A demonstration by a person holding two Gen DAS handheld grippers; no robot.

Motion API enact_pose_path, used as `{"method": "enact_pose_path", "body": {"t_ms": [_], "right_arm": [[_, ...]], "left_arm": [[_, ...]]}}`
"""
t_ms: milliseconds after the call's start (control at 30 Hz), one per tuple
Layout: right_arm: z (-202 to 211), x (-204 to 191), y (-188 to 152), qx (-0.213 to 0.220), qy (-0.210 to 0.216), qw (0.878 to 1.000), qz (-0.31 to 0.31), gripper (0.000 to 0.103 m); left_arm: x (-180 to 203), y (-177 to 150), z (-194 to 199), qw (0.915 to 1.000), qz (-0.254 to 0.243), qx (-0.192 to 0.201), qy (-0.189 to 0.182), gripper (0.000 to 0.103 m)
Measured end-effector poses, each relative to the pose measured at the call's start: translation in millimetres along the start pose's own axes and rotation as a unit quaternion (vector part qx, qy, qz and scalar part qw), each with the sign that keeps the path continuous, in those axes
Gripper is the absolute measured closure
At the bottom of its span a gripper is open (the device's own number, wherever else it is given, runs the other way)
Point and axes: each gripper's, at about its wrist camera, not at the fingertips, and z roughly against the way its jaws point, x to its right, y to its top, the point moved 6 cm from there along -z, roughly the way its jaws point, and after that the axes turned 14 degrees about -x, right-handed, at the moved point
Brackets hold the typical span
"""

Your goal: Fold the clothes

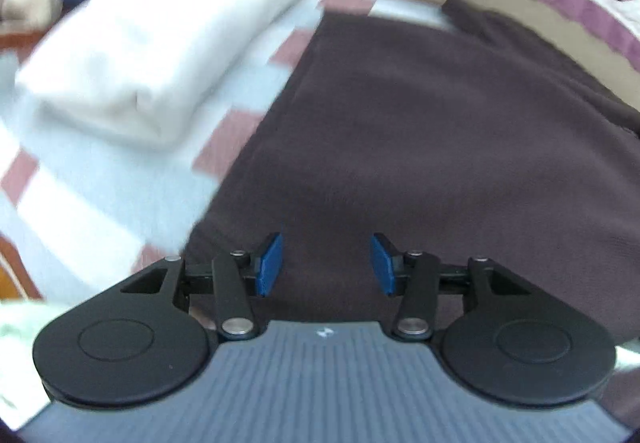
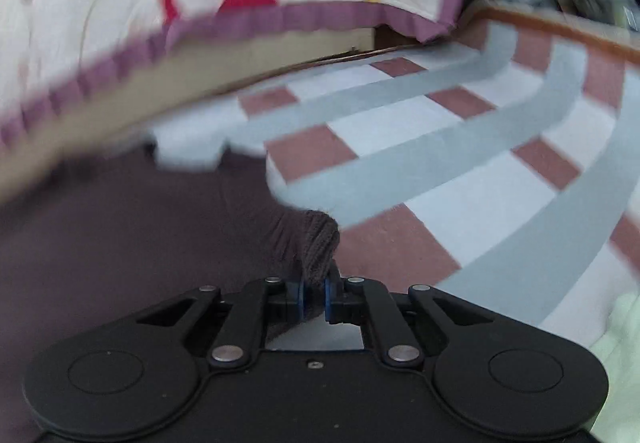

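Right gripper (image 2: 314, 299) pinching brown garment (image 2: 316, 243) | left gripper (image 1: 326, 263) spread above it

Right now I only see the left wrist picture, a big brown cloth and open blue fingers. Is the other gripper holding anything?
Observer: Yes. The right gripper is shut on a ribbed edge of the brown garment.
Child: Is the left one really empty?
Observer: The left gripper is open above the cloth, gripping nothing.
Child: What is past the right gripper?
Observer: Bare checked bedsheet, with a wooden edge beyond it.
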Motion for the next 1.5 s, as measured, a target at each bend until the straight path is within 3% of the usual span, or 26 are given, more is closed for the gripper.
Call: {"method": "enact_pose_path", "body": {"t_ms": [33,133,200,233,300,367,400,467,500,600,667,700,733,767,800,867,933,1000,1067,1133,1200,1300,1400,1500], "right_arm": [[0,-3,-1,-0.003,-0.003,1.000,0.006,0.087],[15,-3,2,-0.010,0.037,0.999,-0.023,0.064],[32,5,-4,-0.026,0.063,0.996,-0.059,0.045],[41,12,-13,-0.039,0.081,0.992,-0.087,0.044],[53,17,-34,-0.072,0.164,0.973,-0.147,0.044],[59,14,-60,-0.117,0.250,0.942,-0.190,0.044],[59,10,-72,-0.134,0.278,0.930,-0.202,0.044],[57,1,-91,-0.151,0.300,0.918,-0.210,0.042],[54,-4,-99,-0.156,0.303,0.916,-0.210,0.037],[41,-18,-110,-0.154,0.272,0.929,-0.198,0.035],[42,-26,-109,-0.123,0.267,0.937,-0.189,0.031],[41,-29,-107,-0.108,0.262,0.941,-0.186,0.032],[42,-33,-104,-0.085,0.251,0.948,-0.176,0.034],[46,-39,-100,-0.053,0.233,0.958,-0.159,0.066],[51,-44,-95,-0.028,0.222,0.965,-0.137,0.089],[78,-54,-82,0.018,0.202,0.975,-0.087,0.091],[116,-53,-77,0.056,0.152,0.986,-0.046,0.092],[126,-36,-82,0.045,0.115,0.991,-0.052,0.093],[111,-20,-90,0.005,0.077,0.995,-0.055,0.093],[89,-17,-99,-0.033,0.060,0.996,-0.053,0.093],[79,-18,-100,-0.058,0.045,0.996,-0.050,0.088],[76,-19,-96,-0.082,0.017,0.996,-0.041,0.072],[106,-30,-83,-0.045,-0.003,0.999,-0.006,0.066],[123,-68,-76,-0.026,0.057,0.996,0.059,0.065]], "left_arm": [[-3,-1,0,1.0000,0.007,-0.006,-0.005,0.055],[-11,-8,2,0.9994,0.025,-0.015,-0.018,0.053],[-18,-14,-1,0.9976,0.051,-0.033,-0.032,0.052],[-19,-17,0,0.9968,0.061,-0.034,-0.039,0.052],[-22,-21,4,0.9954,0.075,-0.034,-0.050,0.052],[-16,-21,18,0.9965,0.062,-0.007,-0.057,0.053],[-9,-21,26,0.9967,0.046,0.010,-0.065,0.053],[12,-30,49,0.9942,-0.021,0.047,-0.095,0.052],[23,-36,61,0.9901,-0.058,0.066,-0.109,0.052],[55,-64,93,0.9698,-0.171,0.111,-0.134,0.050],[74,-88,113,0.9505,-0.246,0.133,-0.136,0.047],[81,-97,117,0.9442,-0.270,0.134,-0.133,0.047],[82,-100,116,0.9438,-0.276,0.127,-0.130,0.047],[81,-102,112,0.9454,-0.275,0.117,-0.131,0.047],[78,-101,107,0.9500,-0.264,0.103,-0.130,0.047],[67,-97,96,0.9629,-0.233,0.071,-0.117,0.047],[50,-93,90,0.9739,-0.201,0.038,-0.097,0.047],[37,-85,89,0.9814,-0.174,0.020,-0.079,0.047],[19,-69,81,0.9897,-0.132,0.004,-0.057,0.045],[-9,-53,69,0.9974,-0.049,-0.035,-0.040,0.043],[-34,-41,54,0.9948,0.046,-0.077,-0.047,0.043],[-65,-31,41,0.9822,0.150,-0.088,-0.070,0.043],[-74,-31,34,0.9742,0.185,-0.093,-0.090,0.043],[-69,-29,26,0.9736,0.181,-0.100,-0.098,0.043]]}}
